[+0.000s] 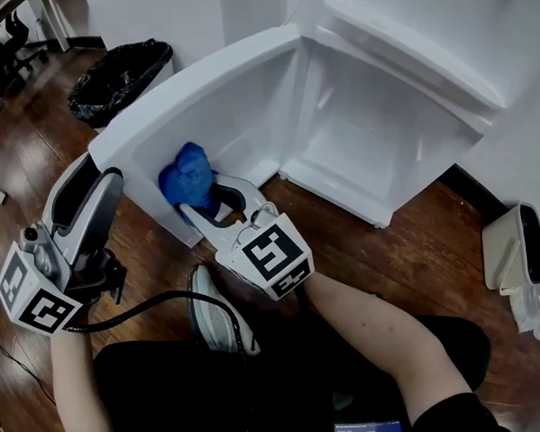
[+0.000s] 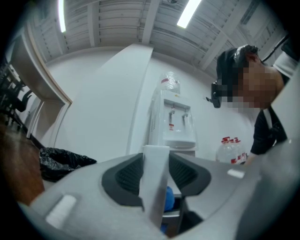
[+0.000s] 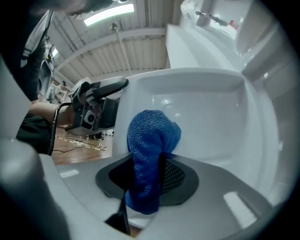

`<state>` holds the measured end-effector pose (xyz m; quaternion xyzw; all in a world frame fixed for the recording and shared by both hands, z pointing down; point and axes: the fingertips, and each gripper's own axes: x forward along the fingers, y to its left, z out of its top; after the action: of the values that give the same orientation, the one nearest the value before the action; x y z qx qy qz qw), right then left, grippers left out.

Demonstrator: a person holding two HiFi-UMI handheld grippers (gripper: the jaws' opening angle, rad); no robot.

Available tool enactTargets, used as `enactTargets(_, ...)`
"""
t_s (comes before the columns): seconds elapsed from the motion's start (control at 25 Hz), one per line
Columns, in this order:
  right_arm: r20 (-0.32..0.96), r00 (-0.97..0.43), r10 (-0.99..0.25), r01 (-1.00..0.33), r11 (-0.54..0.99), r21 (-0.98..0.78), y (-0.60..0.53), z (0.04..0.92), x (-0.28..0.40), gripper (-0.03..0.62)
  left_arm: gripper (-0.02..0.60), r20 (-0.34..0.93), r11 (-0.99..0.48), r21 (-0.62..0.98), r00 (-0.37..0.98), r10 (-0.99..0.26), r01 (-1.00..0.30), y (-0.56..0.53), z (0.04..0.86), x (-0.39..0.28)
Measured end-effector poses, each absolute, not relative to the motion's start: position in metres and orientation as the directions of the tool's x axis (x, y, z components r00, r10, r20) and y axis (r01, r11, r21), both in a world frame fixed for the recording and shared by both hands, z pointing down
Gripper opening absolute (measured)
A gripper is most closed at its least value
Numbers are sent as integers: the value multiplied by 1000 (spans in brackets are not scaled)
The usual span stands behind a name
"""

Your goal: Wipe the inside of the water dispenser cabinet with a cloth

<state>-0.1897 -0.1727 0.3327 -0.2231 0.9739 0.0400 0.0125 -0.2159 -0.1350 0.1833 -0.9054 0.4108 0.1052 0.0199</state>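
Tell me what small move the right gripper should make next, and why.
Probably slide the blue cloth across the open door's inner face: the right gripper grips it there, and the left gripper clamps the door's edge.

Grey left claw [image 1: 101,171], right claw [image 1: 201,196]; marker cubes [image 1: 272,254]; black cable [image 1: 148,304].

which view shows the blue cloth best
The right gripper view: the blue cloth fills its centre, clamped in the right tool. The head view shows it bunched against the cabinet door, partly behind that tool. The left gripper view catches only a blue sliver.
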Motion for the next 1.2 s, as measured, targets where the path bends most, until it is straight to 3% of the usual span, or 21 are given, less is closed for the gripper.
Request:
enactTargets(0.12,-24,-841,-540,-540,840,54,-218,352,-153,127,172,-208,-661,55,639,-740,-748,-135,184,-217)
enactTargets(0.28,29,-636,-771,-771,636,12,-294,372,-81,124,172,-208,-673,45,652,-729,-738,-134,183,-215)
enactTargets(0.4,37,-554,-832,-822,553,134,-314,373,-64,124,172,-208,-672,51,651,-730,-739,-134,184,-214)
enactTargets(0.48,25,-502,-865,-857,501,119,-311,371,-71,124,172,-211,-666,55,643,-736,-744,-135,183,-217)
enactTargets(0.56,36,-484,-874,-875,485,4,-294,380,-87,124,172,-213,-665,61,641,-737,-744,-135,184,-217)
enactTargets(0.64,23,-552,-833,-834,552,-31,-259,381,-118,124,173,-212,-667,68,642,-736,-742,-134,186,-217)
enactTargets(0.8,25,-754,-657,-651,752,103,-191,387,-186,124,173,-217,-660,79,633,-743,-747,-135,187,-221)
enactTargets(0.96,44,-824,-565,-550,815,182,-180,406,-196,124,175,-222,-662,96,632,-742,-744,-136,188,-221)
enactTargets(1.2,119,-652,-748,-744,662,85,-263,439,-123,124,175,-222,-659,92,630,-744,-746,-137,186,-221)
